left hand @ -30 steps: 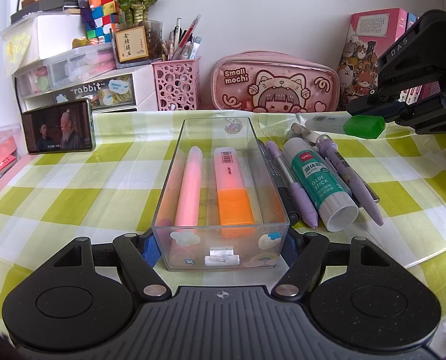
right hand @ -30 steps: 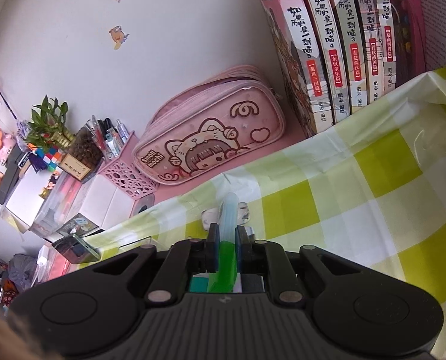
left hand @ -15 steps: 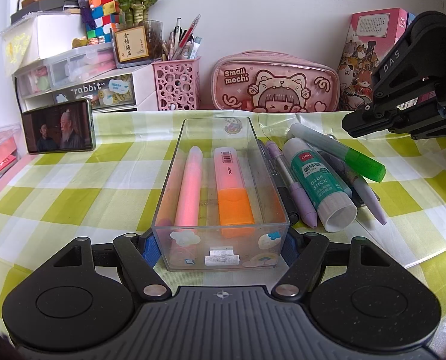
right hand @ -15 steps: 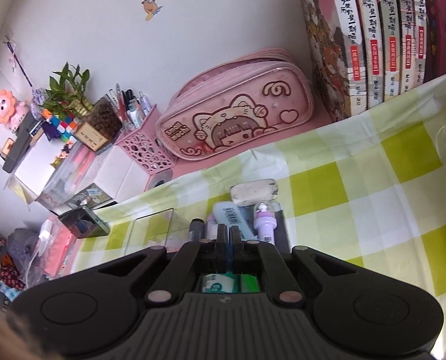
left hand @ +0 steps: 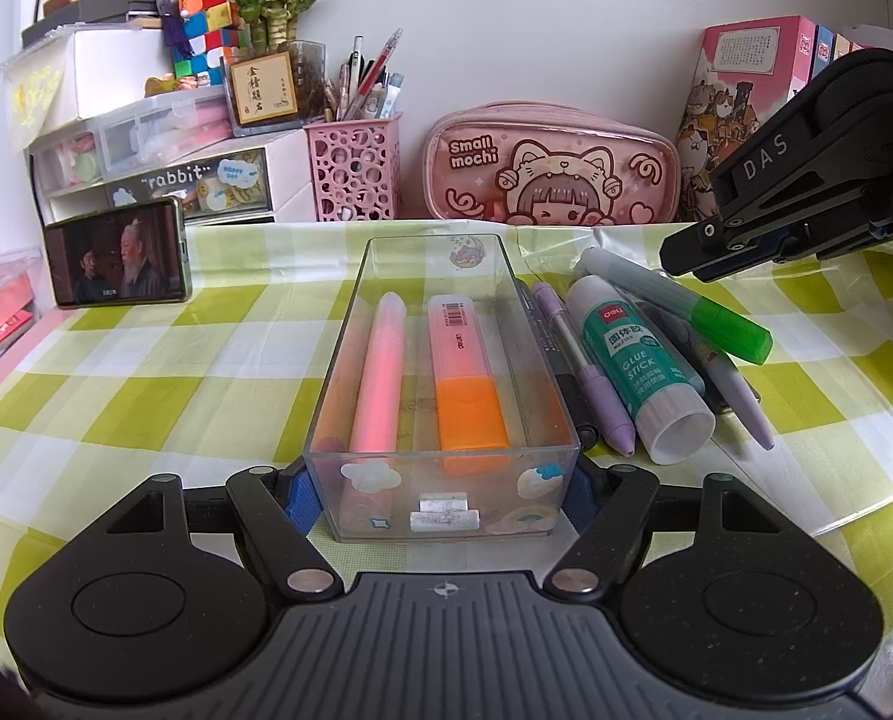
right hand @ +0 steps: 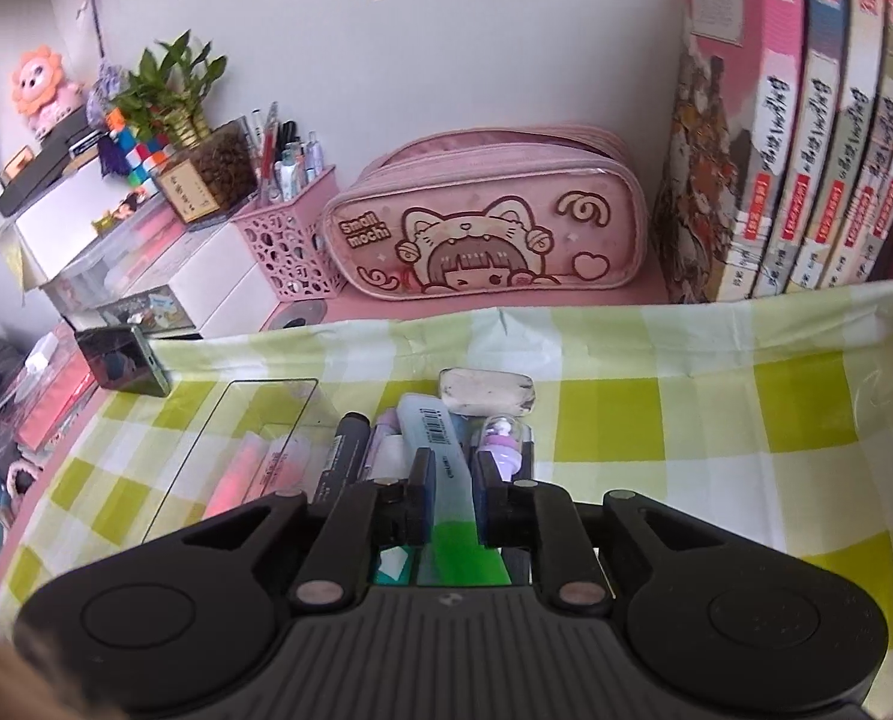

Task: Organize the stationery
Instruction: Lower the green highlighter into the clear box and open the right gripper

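The left gripper [left hand: 440, 495] has its jaws clamped on the near end of the clear box [left hand: 440, 360], which sits on the checked tabletop [left hand: 146, 372]. The right gripper [right hand: 454, 489] has just been opening; the green highlighter [left hand: 680, 303] lies free between its jaws, resting across the glue stick [left hand: 641, 369] and pens.

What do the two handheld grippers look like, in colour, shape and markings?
Both are matte black plastic. The left gripper has a ribbed base, two round discs, silver pivot screws and blue finger pads. The right gripper has the same build; from the left wrist view, its side carries white letters "DAS".
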